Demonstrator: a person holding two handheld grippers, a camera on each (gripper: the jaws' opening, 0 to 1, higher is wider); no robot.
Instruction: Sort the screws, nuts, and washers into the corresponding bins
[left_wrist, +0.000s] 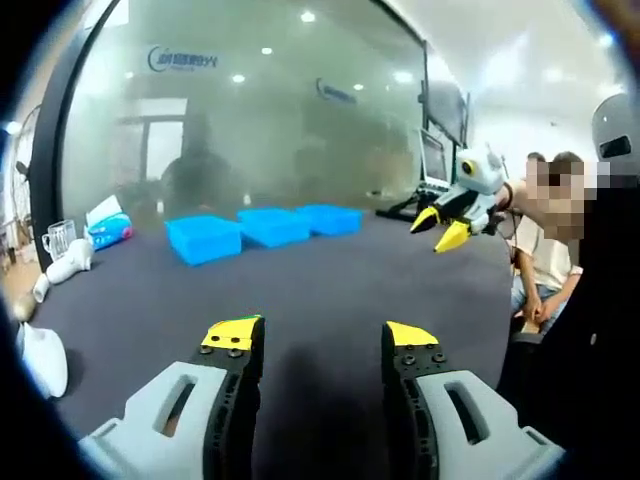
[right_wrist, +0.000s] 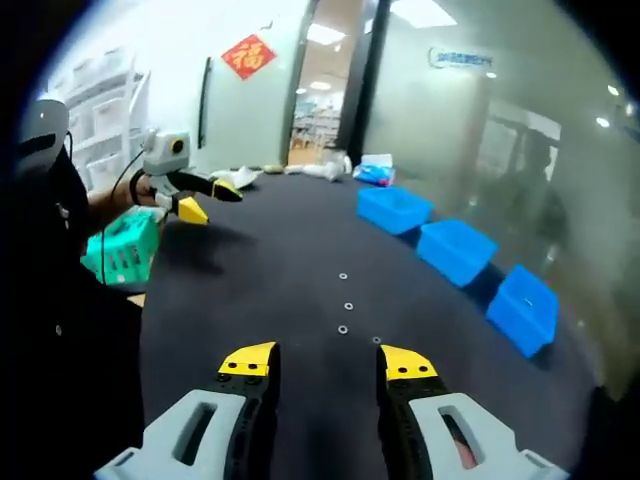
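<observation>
Right tool (right_wrist: 326, 362) hangs released over the dark matte desk (right_wrist: 260, 290); left tool (left_wrist: 322, 340) likewise released. Just ahead lie small silvery metal washers (right_wrist: 345, 305): light, stiff, slippery, likely best pinched by the rim. Farthest, three blue plastic bins (right_wrist: 456, 250).

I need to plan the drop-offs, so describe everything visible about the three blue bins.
The three blue bins are open-topped, rectangular trays that look like plastic, all the same bright blue. They sit in a row on the dark table, close together along its far side by a glass wall. Their insides are not visible from these angles, so contents cannot be told. In the right gripper view, small ring-shaped parts lie on the table apart from them. No tool touches them.
</observation>
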